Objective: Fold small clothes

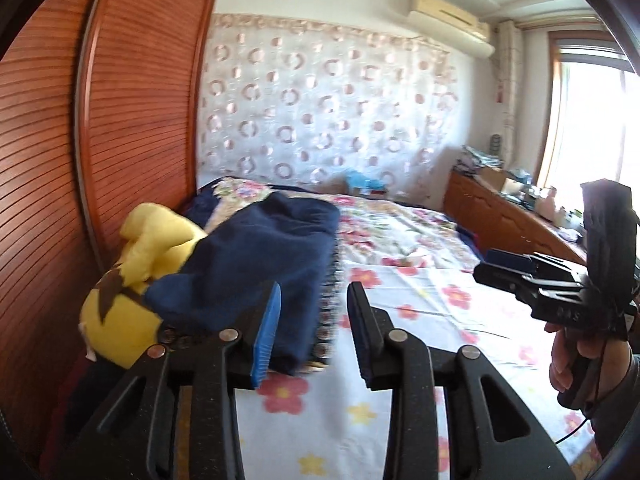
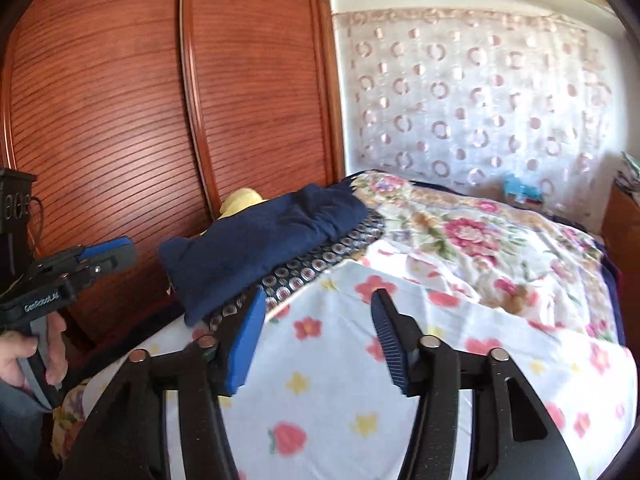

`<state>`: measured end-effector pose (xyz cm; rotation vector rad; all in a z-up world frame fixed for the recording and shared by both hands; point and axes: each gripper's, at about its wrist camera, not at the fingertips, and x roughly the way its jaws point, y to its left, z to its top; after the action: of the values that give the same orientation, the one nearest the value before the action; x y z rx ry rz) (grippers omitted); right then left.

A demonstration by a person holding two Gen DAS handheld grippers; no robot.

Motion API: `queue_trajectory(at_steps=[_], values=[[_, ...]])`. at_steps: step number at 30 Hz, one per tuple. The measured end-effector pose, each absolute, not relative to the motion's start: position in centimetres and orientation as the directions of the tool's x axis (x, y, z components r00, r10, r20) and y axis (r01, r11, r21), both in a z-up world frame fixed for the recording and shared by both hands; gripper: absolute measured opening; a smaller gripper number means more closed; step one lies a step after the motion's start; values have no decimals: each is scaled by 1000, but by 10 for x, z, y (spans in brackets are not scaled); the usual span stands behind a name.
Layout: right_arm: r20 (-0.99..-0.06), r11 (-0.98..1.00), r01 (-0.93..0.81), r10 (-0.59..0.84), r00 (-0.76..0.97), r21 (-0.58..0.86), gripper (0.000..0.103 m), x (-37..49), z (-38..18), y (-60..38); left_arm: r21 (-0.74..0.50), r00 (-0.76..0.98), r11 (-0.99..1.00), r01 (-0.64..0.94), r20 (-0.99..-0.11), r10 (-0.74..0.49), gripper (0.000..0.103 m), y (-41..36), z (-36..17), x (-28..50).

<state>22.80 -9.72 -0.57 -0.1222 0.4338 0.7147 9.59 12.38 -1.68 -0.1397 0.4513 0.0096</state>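
The left gripper (image 1: 314,312) hangs with fingers apart and empty; the right gripper (image 2: 318,336) likewise. The folded navy garment (image 2: 260,240) lies at centre left of the frame on a patterned cloth (image 2: 320,264) near the bed's (image 2: 400,400) left edge, beside the wardrobe (image 2: 120,100). Bare floral sheet fills the lower right.

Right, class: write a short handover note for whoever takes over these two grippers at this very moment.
Left gripper: jaws apart, nothing between them, just short of the pile.
Right gripper: jaws apart, empty, over the flowered sheet.
Things: navy garment lies folded on a dark circle-patterned cloth at the bed's edge by the wardrobe; a yellow plush toy sits beside it.
Done: the navy piece looks folded and set down.
Left: no other loose small clothes show; check the pile is tidy.
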Motion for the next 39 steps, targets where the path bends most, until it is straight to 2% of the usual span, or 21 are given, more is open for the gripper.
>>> queue_trajectory(at_steps=[5,9,11,16,28,39], values=[[-390,790,-612,575,719,37,62,181,2,-127,-118,908,993,31,-413,-77,36,96,-7,87],[-364,810,-585,558,746,42,64,145,1,-141,-89,909,993,80,-402,-109,47,77,-1,79],[-354,812,-582,557,751,41,65,131,-3,-148,-82,909,992,96,-398,-121,49,68,0,75],[-335,852,-519,510,792,70,69,94,-6,-166,-71,909,992,104,-398,-123,65,54,2,62],[-266,945,-320,325,908,64,69,20,15,-198,-28,902,996,79,-424,-83,65,9,12,54],[-269,957,-285,291,918,64,69,6,9,-184,-48,896,995,86,-432,-99,65,-4,8,49]])
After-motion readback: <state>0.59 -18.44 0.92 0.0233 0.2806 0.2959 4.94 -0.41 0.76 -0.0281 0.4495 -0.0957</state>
